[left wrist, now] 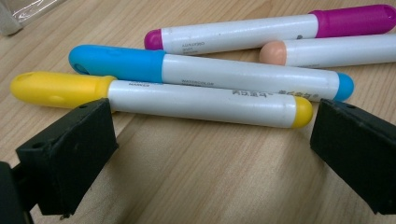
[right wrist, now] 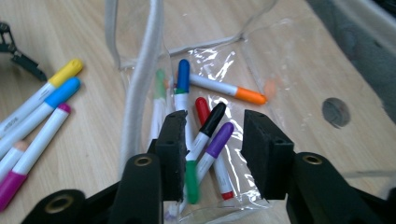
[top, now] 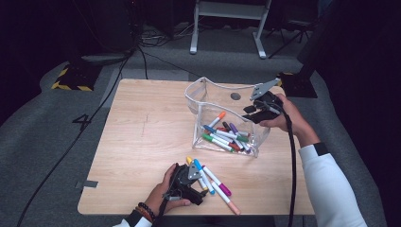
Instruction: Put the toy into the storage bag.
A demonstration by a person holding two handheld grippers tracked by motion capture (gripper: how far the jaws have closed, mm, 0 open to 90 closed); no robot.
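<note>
Yellow marker lay on the table near edge, nearest of four loose markers, just ahead of the left gripper. In the left gripper view its long axis ran across, cap end left, butt right, flat on the wood. Blue marker lay touching along its far side; magenta marker and peach marker farther off.

Left gripper stood open wide, nothing between the pads, jaws straddling the marker's length rather than its width. Judged: to pick well, turn the wrist so the pads close across the barrel mid-length, and come in low so the blue one is not caught too.

Right gripper hovered at the clear pouch, far right, jaws partly open, holding nothing; markers lay in the pouch below it. Pouch mouth gaped upward, ready to take the next marker.
</note>
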